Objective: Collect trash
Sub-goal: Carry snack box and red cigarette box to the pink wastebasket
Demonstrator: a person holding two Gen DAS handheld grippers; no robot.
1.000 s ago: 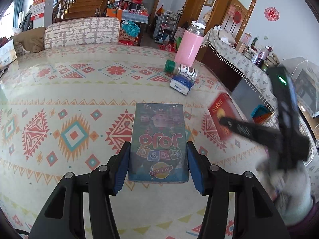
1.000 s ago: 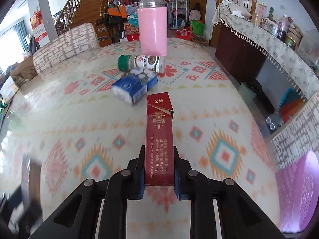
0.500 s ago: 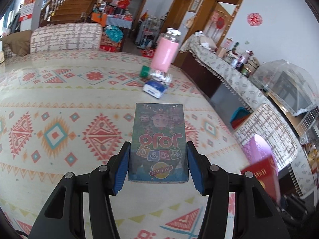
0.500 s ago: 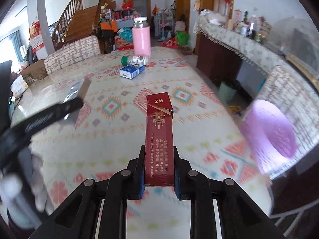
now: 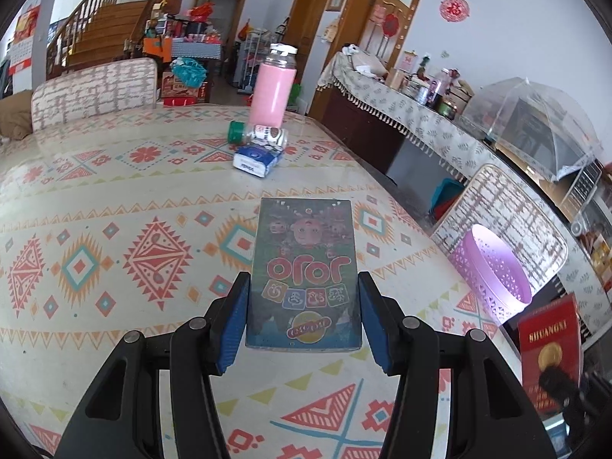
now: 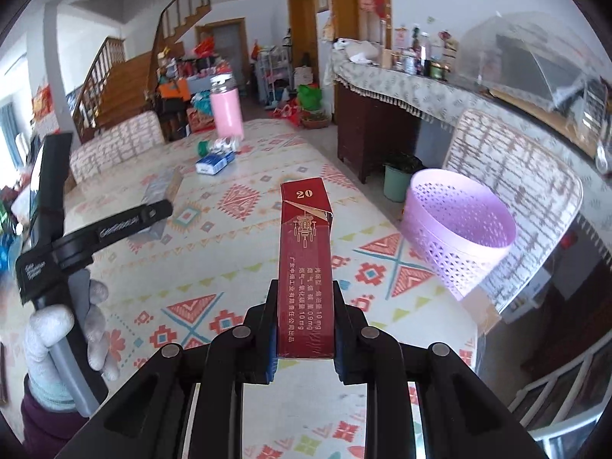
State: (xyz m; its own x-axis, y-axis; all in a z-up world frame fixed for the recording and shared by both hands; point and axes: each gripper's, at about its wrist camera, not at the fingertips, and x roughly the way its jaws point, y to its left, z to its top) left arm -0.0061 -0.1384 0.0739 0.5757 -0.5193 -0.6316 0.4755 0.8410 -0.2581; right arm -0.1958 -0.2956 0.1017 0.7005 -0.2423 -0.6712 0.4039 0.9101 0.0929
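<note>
**Two boxes clamped, lilac basket beside the table**

The long table [image 5: 95, 199], covered in a cream cloth printed with red, orange and teal diamonds, fills most of both views. Off its right edge stands a chair with a white-and-brown woven back [image 6: 508, 160], and in front of that chair sits the round lilac plastic basket with a perforated wall [image 6: 459, 229], its mouth tilted toward the right wrist camera (its base is hidden below the table edge).

At the far end of the table a tall pink bottle with a clear cap [image 5: 272, 88] stands upright. Just in front of it a small clear bottle with a green cap [image 5: 257, 134] lies on its side, and a blue-and-white tissue pack [image 5: 255, 160] lies touching that bottle.

The left gripper [image 5: 304, 321] is clamped on a flat grey-blue cardboard box printed with cartoon faces and red letters [image 5: 304, 267]; its blue pads press the box's two long sides, and the box is held above the tablecloth. A gloved hand [image 6: 65, 336] grips its handle.

The right gripper [image 6: 305, 325] is closed tight on a narrow dark red cigarette carton marked 20 [image 6: 305, 260], pinched at its near end, its far end pointing out over the table just left of the basket.
</note>
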